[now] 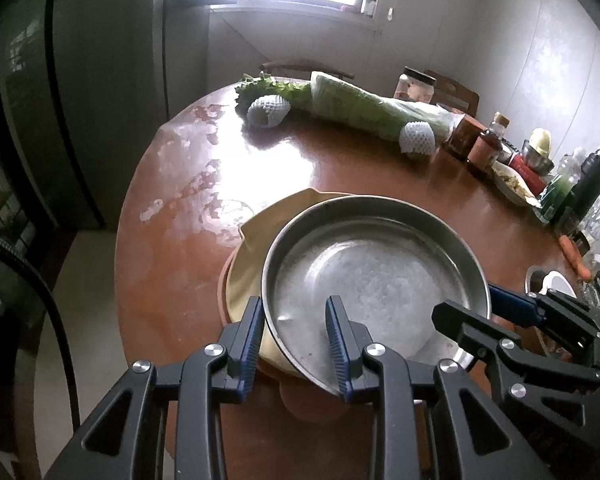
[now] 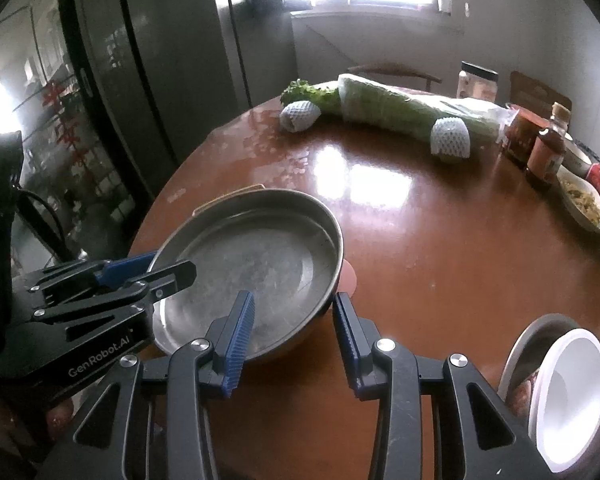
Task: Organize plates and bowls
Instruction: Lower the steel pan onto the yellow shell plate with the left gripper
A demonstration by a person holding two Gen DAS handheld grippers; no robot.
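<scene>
A shallow steel pan (image 1: 372,264) hangs over a yellow plate (image 1: 252,264), which lies on an orange plate (image 1: 222,292) on the round wooden table (image 1: 172,240). Whether the pan touches the yellow plate I cannot tell. My left gripper (image 1: 296,340) is shut on the pan's near left rim, one finger inside the pan and one outside. My right gripper (image 2: 292,336) is shut on the opposite rim of the pan (image 2: 252,264) in the same way. Each gripper shows in the other's view: the right gripper (image 1: 484,312) and the left gripper (image 2: 152,272).
A white bowl (image 2: 572,396) sits in a steel bowl (image 2: 528,344) at the near right edge. Wrapped cabbage (image 1: 364,108), two foam-netted fruits (image 1: 268,110), jars and bottles (image 1: 484,148) and a plate of food (image 2: 584,200) line the far and right side. A dark fridge (image 2: 148,80) stands left.
</scene>
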